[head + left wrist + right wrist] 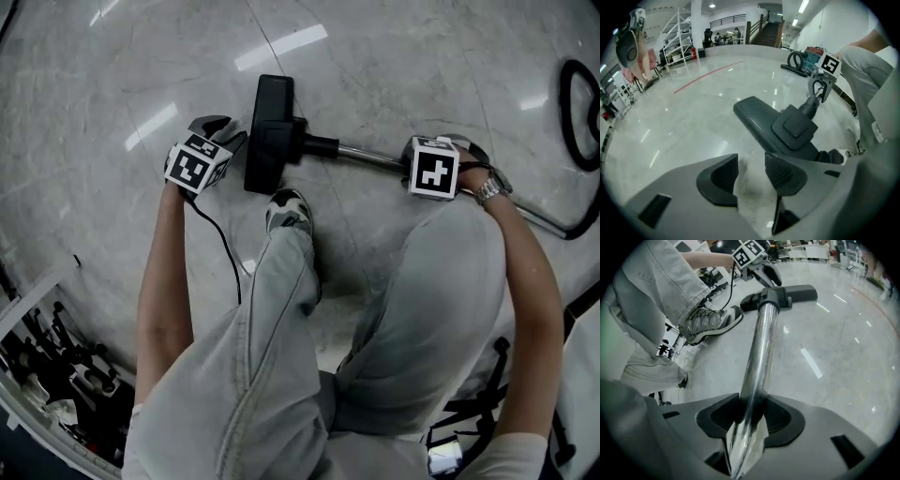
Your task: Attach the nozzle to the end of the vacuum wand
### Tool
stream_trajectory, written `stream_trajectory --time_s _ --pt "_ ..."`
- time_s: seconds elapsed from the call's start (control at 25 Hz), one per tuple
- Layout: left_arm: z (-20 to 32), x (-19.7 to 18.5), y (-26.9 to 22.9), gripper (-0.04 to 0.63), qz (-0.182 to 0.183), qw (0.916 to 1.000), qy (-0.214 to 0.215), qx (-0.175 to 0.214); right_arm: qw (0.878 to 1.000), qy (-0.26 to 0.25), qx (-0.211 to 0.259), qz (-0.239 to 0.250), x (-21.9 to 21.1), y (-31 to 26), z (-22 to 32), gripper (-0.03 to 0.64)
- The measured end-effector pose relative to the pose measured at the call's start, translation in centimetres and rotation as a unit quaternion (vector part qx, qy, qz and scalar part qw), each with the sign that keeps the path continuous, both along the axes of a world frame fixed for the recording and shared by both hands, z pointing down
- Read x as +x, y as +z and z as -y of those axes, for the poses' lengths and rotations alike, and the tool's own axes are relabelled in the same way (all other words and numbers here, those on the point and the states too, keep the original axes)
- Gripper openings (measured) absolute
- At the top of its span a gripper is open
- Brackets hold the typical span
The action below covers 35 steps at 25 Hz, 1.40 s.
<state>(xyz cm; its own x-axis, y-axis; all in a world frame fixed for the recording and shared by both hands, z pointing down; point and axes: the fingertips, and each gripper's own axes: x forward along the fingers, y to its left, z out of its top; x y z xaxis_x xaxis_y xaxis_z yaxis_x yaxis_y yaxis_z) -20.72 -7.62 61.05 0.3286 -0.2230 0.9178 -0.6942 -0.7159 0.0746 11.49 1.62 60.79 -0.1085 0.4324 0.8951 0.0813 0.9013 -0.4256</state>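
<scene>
A black floor nozzle [267, 131] lies on the pale marble floor, and its neck meets the end of the chrome wand [366, 155]. My left gripper [230, 134] hangs just left of the nozzle, apart from it. In the left gripper view its jaws [751, 176] stand open over bare floor, with the nozzle [780, 124] ahead. My right gripper [469, 150] is shut on the wand farther right. The tube [759, 343] runs from between its pads [780, 416] up to the nozzle [787, 294].
The person's shoe [289, 211] rests on the floor just below the nozzle, and a bent knee fills the middle of the head view. A black hose [577, 112] loops at the right edge. A rack of tools [47, 366] stands at the lower left.
</scene>
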Motion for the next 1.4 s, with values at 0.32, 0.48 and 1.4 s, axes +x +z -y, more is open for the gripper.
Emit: stream_trajectory --time_s 0.32,0.48,1.4 --pt "1.5 2.1 -0.1 0.057 -0.030 0.9977 -0.039 0.046 1.000 -0.012 -0.007 -0.007 0.0 0.1 -0.1 0.158" --pt "2.1 2.4 1.1 0.009 0.010 0.9986 -0.012 0.051 1.000 -0.015 -0.009 -0.010 -0.1 0.1 -0.2 0.158" --pt "3.0 2.4 0.6 0.008 0.000 0.9942 -0.063 0.087 0.996 0.059 -0.058 -0.027 -0.9 0.3 0.1 0.158"
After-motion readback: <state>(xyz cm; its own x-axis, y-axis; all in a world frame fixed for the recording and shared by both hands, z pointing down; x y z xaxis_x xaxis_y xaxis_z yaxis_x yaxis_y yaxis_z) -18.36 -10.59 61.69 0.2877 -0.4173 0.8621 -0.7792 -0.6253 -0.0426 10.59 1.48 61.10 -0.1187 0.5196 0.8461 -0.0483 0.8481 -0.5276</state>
